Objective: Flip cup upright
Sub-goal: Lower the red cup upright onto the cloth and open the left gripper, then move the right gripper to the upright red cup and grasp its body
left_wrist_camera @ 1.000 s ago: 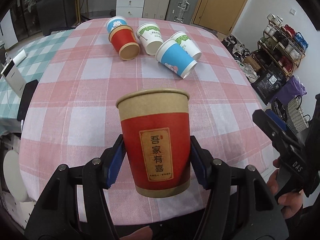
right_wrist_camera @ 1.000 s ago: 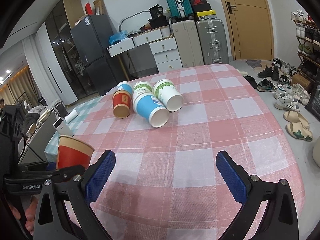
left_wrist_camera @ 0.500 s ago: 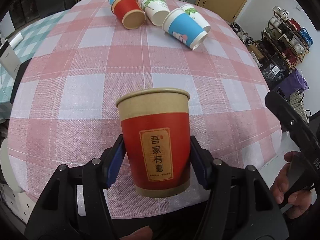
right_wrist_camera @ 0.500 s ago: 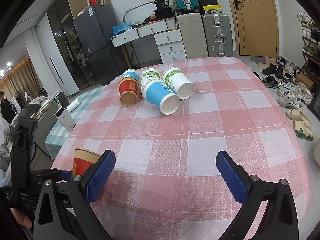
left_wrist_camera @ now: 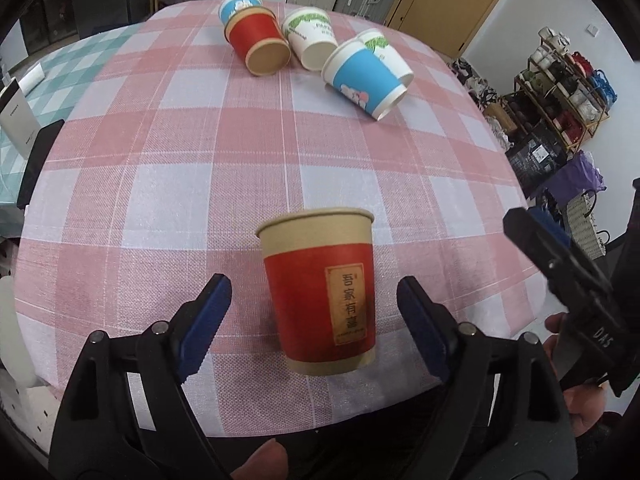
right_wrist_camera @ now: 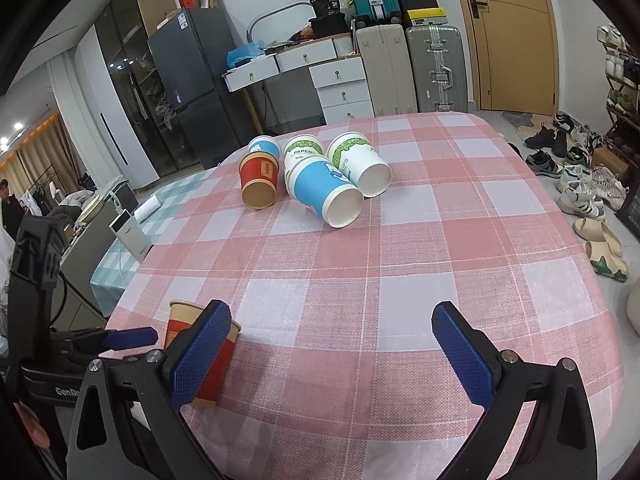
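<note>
red-and-kraft paper cup [left_wrist_camera: 320, 292] upright between wide-open, empty left gripper [left_wrist_camera: 314, 312]; looks light, crushable: hold mid-wall gently. right gripper [right_wrist_camera: 332, 354] beside cup, open, empty.

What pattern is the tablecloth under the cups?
Pink-and-white check tablecloth, clearest in the right wrist view.

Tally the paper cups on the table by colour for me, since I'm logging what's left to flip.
Red cups: 2, one upright near the edge, one lying at the far end
Blue cups: 2
White-and-green cups: 2
Total: 6
</note>
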A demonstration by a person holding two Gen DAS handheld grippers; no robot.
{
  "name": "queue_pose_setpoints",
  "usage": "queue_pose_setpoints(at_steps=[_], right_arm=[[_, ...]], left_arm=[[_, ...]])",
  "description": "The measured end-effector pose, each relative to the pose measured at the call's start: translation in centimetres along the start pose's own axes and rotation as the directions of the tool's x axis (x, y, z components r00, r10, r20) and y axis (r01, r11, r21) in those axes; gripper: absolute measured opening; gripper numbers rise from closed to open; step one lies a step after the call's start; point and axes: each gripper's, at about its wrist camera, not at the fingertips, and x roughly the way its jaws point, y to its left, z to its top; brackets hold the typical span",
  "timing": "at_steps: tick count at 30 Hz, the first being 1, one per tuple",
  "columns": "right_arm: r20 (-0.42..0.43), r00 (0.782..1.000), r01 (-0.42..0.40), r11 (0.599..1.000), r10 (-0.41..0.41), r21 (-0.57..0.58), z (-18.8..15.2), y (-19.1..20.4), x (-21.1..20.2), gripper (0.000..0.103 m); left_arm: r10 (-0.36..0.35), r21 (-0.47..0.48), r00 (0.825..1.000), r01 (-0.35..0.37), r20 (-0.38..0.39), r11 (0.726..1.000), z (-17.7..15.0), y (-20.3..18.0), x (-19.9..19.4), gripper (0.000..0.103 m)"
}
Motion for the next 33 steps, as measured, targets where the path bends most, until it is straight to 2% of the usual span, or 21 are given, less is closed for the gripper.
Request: queue_pose_setpoints(at_steps=[7, 10, 13, 15, 19, 24, 28, 33], right_arm=[[-0.001, 1.0, -0.009, 1.0, 0.009, -0.01, 0.1, 0.6, -0.3, 0.103], [0.002, 1.0, -0.015, 1.0, 0.015, -0.016, 0.2, 0.9, -0.5, 0.103], [0.003, 1.0, -0.024, 0.999, 0.024, -0.022, 0.3, 1.3, -0.6, 0.103], [0.002, 1.0, -0.03, 0.999, 0.03, -0.026, 0.3, 1.7, -0.7, 0.103], [-0.01, 0.999, -0.04, 0.998, 0.04, -0.042, 0.3, 2.6, -0.9, 0.103], [-0.013, 0.998, -0.061, 0.995, 0.06, -0.079, 0.3, 4.2, -1.0, 0.103], [-0.044, 0.995, -0.089, 0.991, 0.085, -0.105, 0.1, 5.8, -0.4, 0.103], [-0.149, 0.981, -0.138, 0.984, 0.121, -0.111, -0.4, 7.6, 2.1, 0.103]], left_arm=[[0.013, -0.02, 0.992, -0.011, 0.126, 1.0, 0.2, 0.8, -3.5, 0.085], [0.051, -0.021, 0.979, -0.048, 0.2, 0.999, 0.0, 1.1, -5.2, 0.091], [0.092, -0.024, 0.962, -0.088, 0.258, 0.996, -0.2, 1.4, -6.7, 0.102], [0.121, -0.033, 0.947, -0.117, 0.297, 0.993, -0.5, 1.7, -7.7, 0.102], [0.129, -0.07, 0.937, -0.113, 0.325, 0.991, -1.1, 2.9, -9.0, 0.102], [0.212, -0.096, 0.901, -0.19, 0.378, 0.977, -2.7, 3.8, -10.2, 0.102], [0.239, -0.121, 0.891, -0.207, 0.386, 0.971, -3.9, 4.8, -10.6, 0.102], [0.253, -0.143, 0.887, -0.213, 0.386, 0.966, -5.1, 6.0, -10.6, 0.102]])
